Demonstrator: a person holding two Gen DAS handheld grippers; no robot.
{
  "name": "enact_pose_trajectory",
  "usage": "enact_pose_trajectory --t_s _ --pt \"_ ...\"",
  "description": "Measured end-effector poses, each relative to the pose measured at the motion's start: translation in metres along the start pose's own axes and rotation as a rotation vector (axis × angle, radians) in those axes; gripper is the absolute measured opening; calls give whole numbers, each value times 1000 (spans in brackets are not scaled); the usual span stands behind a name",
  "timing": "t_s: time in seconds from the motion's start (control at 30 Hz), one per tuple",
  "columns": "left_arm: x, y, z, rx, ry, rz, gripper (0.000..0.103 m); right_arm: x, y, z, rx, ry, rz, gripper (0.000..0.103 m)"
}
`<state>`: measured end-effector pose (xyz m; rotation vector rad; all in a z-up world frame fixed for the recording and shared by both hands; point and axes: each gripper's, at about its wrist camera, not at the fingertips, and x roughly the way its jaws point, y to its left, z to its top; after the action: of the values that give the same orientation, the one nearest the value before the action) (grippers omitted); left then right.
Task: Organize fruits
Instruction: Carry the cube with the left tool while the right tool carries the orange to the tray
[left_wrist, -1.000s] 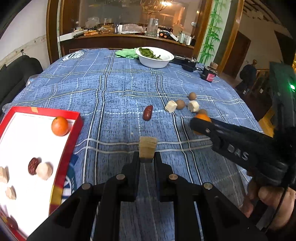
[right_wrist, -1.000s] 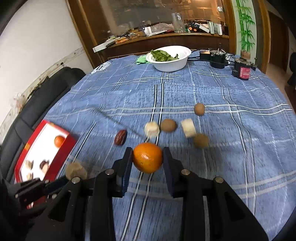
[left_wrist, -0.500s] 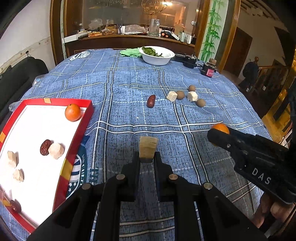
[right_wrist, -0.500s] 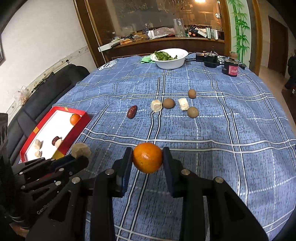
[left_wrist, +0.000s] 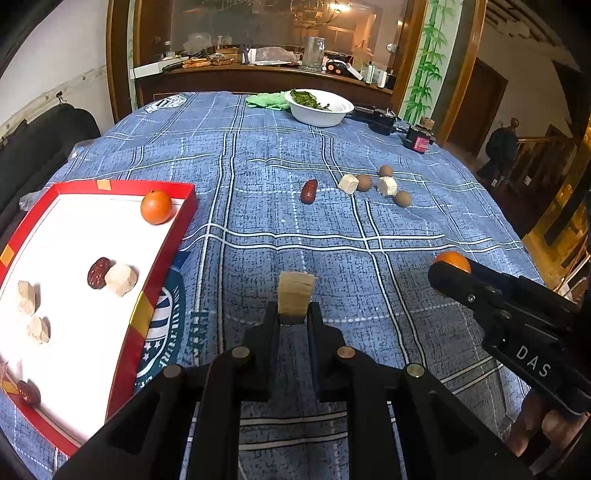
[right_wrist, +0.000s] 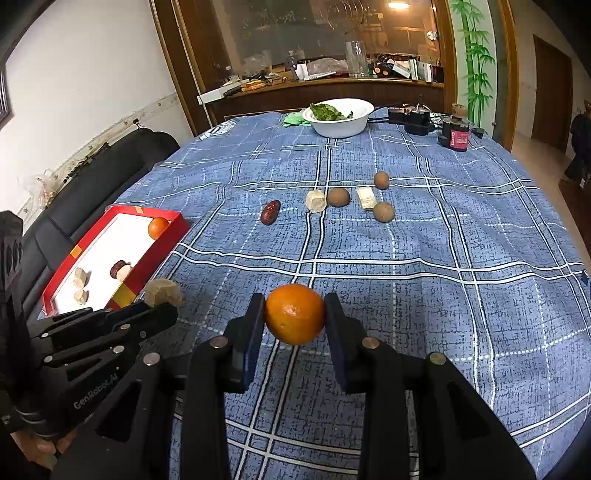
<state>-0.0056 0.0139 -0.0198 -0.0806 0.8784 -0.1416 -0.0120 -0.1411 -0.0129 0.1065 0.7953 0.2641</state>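
We saw the left claw (left_wrist: 294, 317) clamped on a pale beige chunk (left_wrist: 295, 297), held above the blue checked cloth (left_wrist: 258, 155). The right claw (right_wrist: 294, 314) pinched an orange (right_wrist: 294, 314) between both pads, off the table. Left of the left claw lay the red tray (left_wrist: 159, 266) with another orange (left_wrist: 156, 206), dates and pale chunks inside. Ahead of both claws, well apart, sat a loose date (right_wrist: 270, 212), two pale cubes and three brown round fruits. Farther ahead stood a white bowl (right_wrist: 340, 127) of greens. Nothing stood between left claw and tray.
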Motion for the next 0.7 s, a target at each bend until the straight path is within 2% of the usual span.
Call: enact_pose_trajectory --t_s 0.37,0.7 --pt "-9 12 -3 -29 -4 28 12 -1 4 -6 -12 8 22 34" --pt "-20 39 -4 -89 -14 57 12 2 36 -2 -72 11 78 34"
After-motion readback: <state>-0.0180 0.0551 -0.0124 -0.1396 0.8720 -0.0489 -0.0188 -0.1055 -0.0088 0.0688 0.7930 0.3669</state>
